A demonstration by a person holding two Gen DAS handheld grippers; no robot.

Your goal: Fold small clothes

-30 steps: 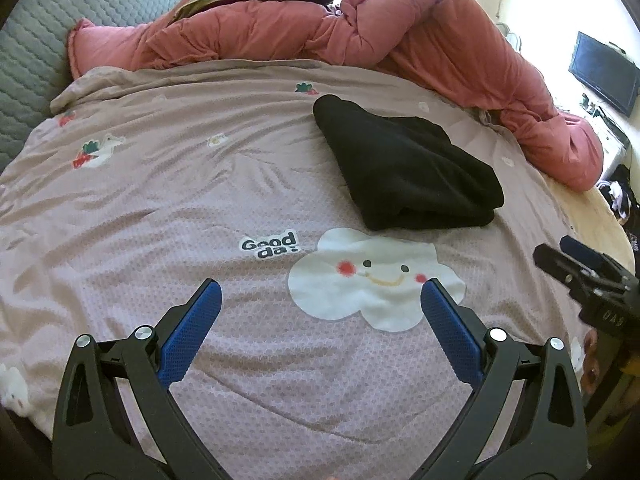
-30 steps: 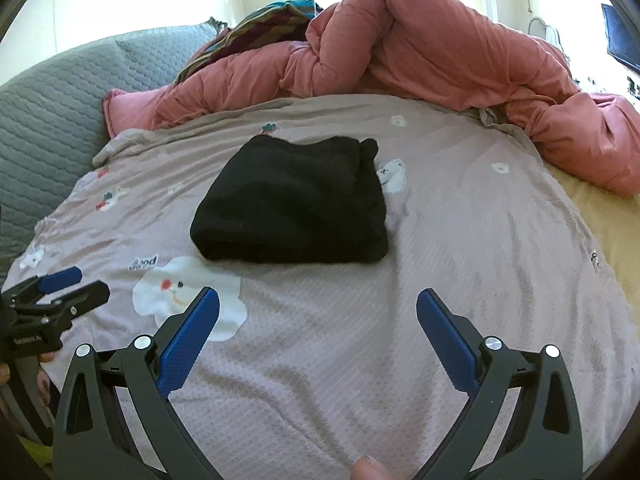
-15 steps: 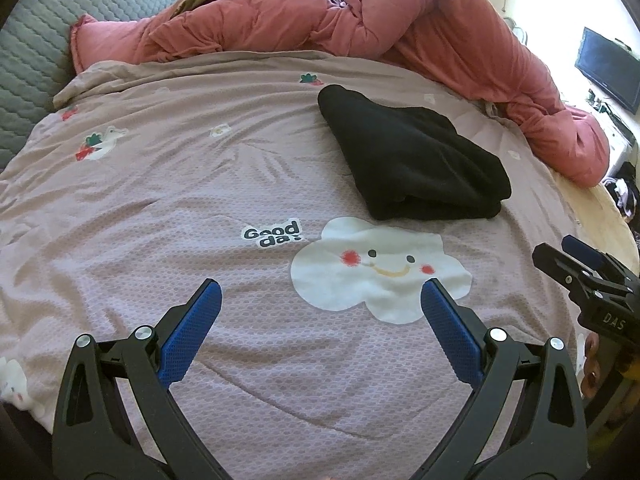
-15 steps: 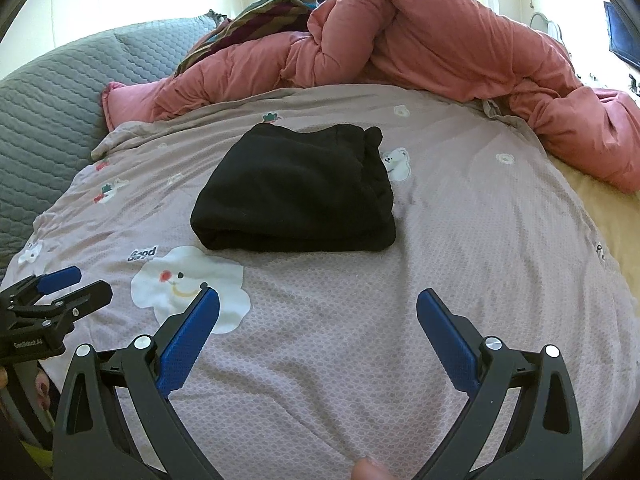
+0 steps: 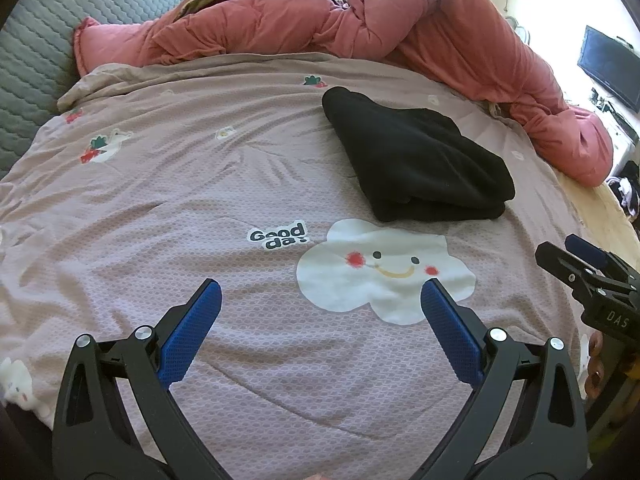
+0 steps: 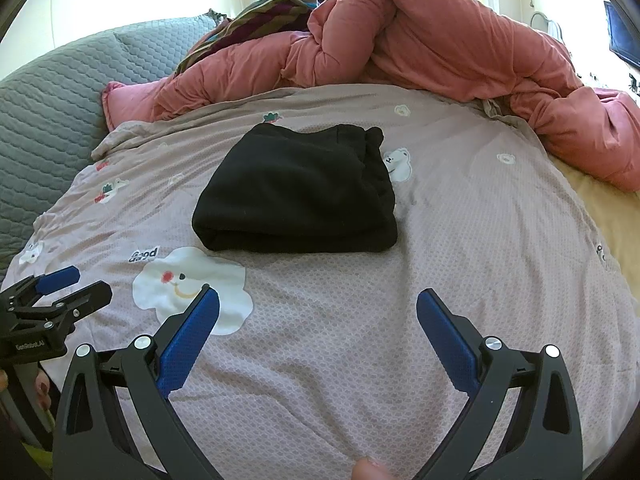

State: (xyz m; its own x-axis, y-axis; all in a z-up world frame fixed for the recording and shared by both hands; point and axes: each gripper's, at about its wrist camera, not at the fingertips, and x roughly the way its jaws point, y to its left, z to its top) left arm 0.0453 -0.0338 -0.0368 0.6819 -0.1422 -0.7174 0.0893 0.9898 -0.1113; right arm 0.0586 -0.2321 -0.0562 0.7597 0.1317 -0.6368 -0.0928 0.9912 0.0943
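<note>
A black garment (image 5: 416, 160) lies folded into a thick rectangle on the mauve bedspread (image 5: 200, 184), above a white smiling cloud print (image 5: 384, 268). It also shows in the right wrist view (image 6: 296, 190), centred ahead. My left gripper (image 5: 320, 292) is open and empty, hovering over the bedspread, well short and left of the garment. My right gripper (image 6: 318, 300) is open and empty, hovering in front of the garment. Each gripper shows at the edge of the other's view: the right one (image 5: 568, 256), the left one (image 6: 60, 284).
A bunched pink duvet (image 5: 360, 28) lies along the far side and right of the bed. A grey quilted headboard (image 6: 52, 92) is at the left. Striped fabric (image 6: 264, 12) sits on the duvet. A dark screen (image 5: 608, 68) stands at far right.
Both grippers have tilted or drawn slightly so the garment and cloud print sit lower in view. Both stay open. The garment has not moved.
</note>
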